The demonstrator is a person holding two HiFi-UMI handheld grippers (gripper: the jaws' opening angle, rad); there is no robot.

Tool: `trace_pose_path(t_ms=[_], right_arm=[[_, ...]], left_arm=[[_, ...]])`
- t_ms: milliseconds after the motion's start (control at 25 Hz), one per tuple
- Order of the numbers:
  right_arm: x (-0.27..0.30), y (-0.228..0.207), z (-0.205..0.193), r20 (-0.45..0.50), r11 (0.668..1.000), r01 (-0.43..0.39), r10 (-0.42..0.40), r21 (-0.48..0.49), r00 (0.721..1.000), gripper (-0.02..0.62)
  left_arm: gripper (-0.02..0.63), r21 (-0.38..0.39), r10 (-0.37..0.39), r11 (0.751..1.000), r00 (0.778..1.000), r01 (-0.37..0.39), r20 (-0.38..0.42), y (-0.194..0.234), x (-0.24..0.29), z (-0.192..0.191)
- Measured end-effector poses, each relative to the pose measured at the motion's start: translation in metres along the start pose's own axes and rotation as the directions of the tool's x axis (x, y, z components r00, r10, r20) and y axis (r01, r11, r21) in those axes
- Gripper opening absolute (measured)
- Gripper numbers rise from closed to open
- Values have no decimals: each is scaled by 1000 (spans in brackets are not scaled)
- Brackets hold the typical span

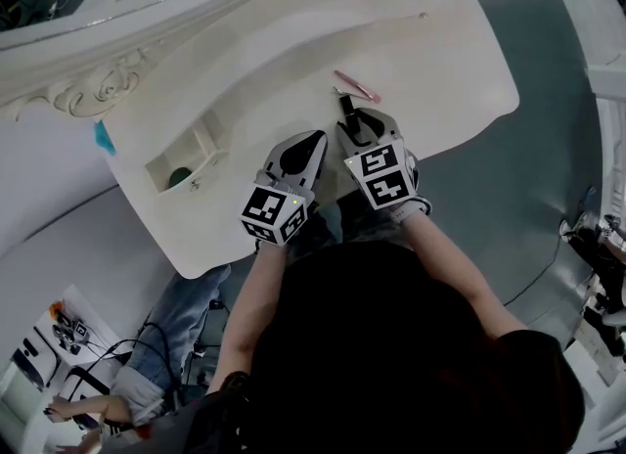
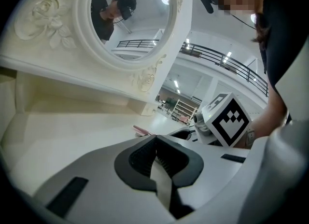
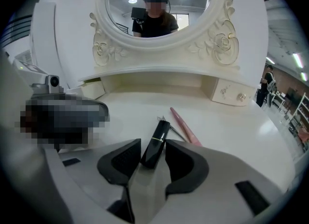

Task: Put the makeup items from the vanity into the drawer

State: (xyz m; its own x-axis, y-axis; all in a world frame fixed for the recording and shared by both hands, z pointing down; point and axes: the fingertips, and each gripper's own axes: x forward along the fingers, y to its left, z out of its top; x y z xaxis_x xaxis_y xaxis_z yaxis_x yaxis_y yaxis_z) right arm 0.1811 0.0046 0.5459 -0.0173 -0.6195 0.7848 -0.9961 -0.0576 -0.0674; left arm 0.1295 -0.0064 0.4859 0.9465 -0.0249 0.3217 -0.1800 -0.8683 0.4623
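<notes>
As right tongs gape | black lipstick: 1 | pink pencil: 1

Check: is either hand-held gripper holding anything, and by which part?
Nothing is held. The right hand-held gripper stands open around the near end of the black lipstick tube, pads not pressing; the left hand-held gripper is shut, empty.

Vanity top: plain cream-white, with carved scrollwork in the same cream at upper left. Lipstick: glossy black, thin gold band. Pencil: pink. Left gripper and right gripper: pale grey shells, black ribbed pads. Marker cubes: black-and-white squares. Drawer: cream, green thing inside. Floor: grey-teal. Shirt: black.
</notes>
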Motion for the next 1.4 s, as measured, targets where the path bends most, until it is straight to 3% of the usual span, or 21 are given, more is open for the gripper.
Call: trace_pose_path(t_ms=[200,320,480,640,1000,1400], right_arm=[[1,8,0,3,995,-19,20,-103,1000,115],[0,11,1,-5,983,-8,7,-182,1000,110],[-3,22,3,-10,976,-66,66,-209,998,109],[-6,42,18,7,951,-106,113,-291,994,109],[-7,111,54,28,900,-216,245,-379,969,109],[-7,179,90,33,825,-301,360,-479,933,109]], left_arm=[[11,-4,12,1000,1000,-12,8,5,-6,3],[11,1,13,1000,1000,-13,6,6,-11,4],[11,2,30,1000,999,-30,16,11,-22,6],[11,-12,68,998,997,-68,48,20,-35,10],[11,-46,144,989,984,-140,101,39,-79,9],[11,-101,257,965,953,-243,158,65,-134,6]])
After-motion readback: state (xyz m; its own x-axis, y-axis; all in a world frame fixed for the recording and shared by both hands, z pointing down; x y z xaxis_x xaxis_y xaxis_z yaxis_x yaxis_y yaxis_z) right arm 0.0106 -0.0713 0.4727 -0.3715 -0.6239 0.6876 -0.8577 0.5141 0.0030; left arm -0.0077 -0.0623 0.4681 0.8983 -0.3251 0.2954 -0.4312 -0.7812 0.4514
